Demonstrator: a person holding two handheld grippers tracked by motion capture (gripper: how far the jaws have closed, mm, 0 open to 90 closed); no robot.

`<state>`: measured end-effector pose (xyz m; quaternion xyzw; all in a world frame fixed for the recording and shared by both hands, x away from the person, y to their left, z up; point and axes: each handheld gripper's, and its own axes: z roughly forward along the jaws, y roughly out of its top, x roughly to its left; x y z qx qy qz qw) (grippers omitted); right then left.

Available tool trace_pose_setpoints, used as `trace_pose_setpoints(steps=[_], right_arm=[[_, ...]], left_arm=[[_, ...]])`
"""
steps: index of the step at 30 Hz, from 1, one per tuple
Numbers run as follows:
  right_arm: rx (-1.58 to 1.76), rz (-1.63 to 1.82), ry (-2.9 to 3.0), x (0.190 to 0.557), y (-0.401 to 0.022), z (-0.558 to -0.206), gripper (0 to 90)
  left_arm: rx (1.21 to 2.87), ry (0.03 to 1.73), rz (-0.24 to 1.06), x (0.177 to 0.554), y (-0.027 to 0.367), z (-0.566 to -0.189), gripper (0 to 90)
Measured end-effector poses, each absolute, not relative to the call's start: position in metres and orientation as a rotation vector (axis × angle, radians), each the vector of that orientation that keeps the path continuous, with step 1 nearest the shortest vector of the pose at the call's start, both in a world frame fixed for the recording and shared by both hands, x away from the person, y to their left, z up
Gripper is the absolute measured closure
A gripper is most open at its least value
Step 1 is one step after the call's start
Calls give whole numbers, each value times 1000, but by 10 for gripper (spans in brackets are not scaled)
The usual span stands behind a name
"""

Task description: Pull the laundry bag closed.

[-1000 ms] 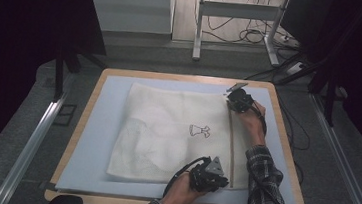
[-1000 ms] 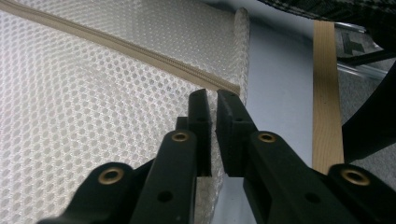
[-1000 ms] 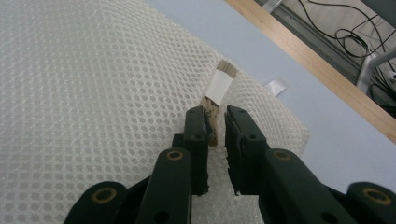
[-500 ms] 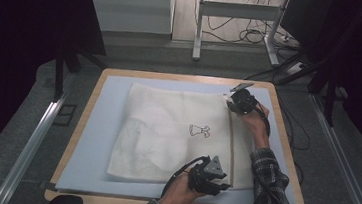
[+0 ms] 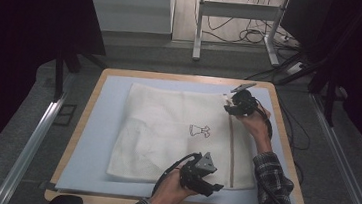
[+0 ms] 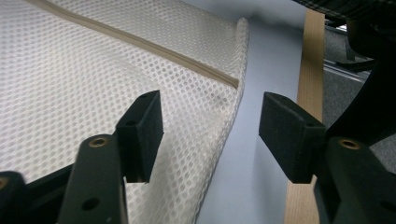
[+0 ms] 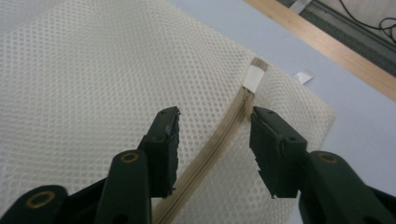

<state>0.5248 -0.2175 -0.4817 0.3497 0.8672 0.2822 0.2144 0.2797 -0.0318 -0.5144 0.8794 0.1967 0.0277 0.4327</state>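
A white mesh bag lies flat on the pale blue mat, with a small printed mark and a beige zipper running along its right side. My left gripper hovers at the bag's near right corner. Its jaws have just been opening, and in the left gripper view they stand apart over the bag's edge with nothing pinched. My right gripper is at the far right corner. Its jaws have also just been opening and straddle the zipper below the white tab, gripping nothing.
The mat sits in a wooden-edged board. Bare mat runs along the left and the near edge. Behind the board stand metal table legs with cables on the floor. A rail runs along the left.
Both hands have lifted a little off the bag's right-hand corners. The bag lies flat where it was.
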Motion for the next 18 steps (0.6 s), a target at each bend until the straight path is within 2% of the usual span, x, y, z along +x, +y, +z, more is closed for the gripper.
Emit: trace_pose_setpoints(steps=[16,18], right_arm=[[1008,848,2426,508,-217,-479,237],[1002,862,2425,506,-216,-478,206]], left_arm=[[2197,516,75,278,-6,-509,104],[2201,520,69,278,-3,-508,92]])
